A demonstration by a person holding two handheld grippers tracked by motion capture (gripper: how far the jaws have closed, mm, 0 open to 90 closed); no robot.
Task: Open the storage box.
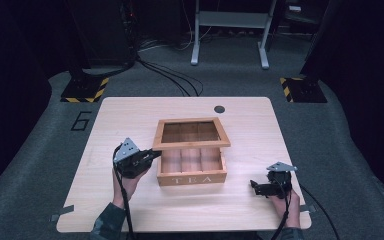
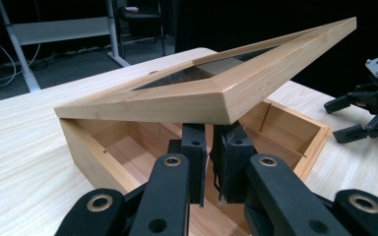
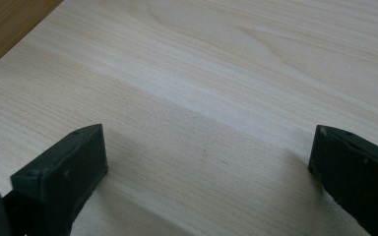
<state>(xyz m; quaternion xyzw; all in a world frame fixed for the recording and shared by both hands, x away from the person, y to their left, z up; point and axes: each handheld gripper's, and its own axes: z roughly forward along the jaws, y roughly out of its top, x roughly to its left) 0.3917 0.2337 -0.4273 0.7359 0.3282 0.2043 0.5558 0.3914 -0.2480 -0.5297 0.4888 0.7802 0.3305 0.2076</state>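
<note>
dark floor and black drapes ringed a pale wooden table (image 1: 130,210), with a grey stand's legs (image 1: 230,30) at the back and hazard-striped bases to either side. near the table's middle sat a wooden tea box (image 1: 192,170), open compartments showing, its glass-paned lid (image 1: 191,134) hinged at the far side and raised partway.

the left gripper (image 1: 147,157) sat at the box's left front corner. in the left gripper view its jaws were drawn together and tucked under the lid's (image 2: 211,93) front corner, so the lid seemed to rest on top of them rather than be pinched. the left hand (image 1: 125,182) held that gripper roughly level, pointing right toward the box.

the right gripper (image 1: 256,187) rested on the table well to the right of the box, its jaws wide apart with only bare wood (image 3: 216,98) between them. the right hand (image 1: 286,202) lay low near the table's front edge, jaws pointing left.

the likeliest trouble, as i judged it: the lid was only propped on one corner, so a small sideways drift could have let it slide off the jaws and slap shut. lifting from a corner could also have twisted the frame against its hinges. with nothing bracing the box, an upward push might have tipped or skated it backward, since the right gripper was too far off to steady it.
</note>
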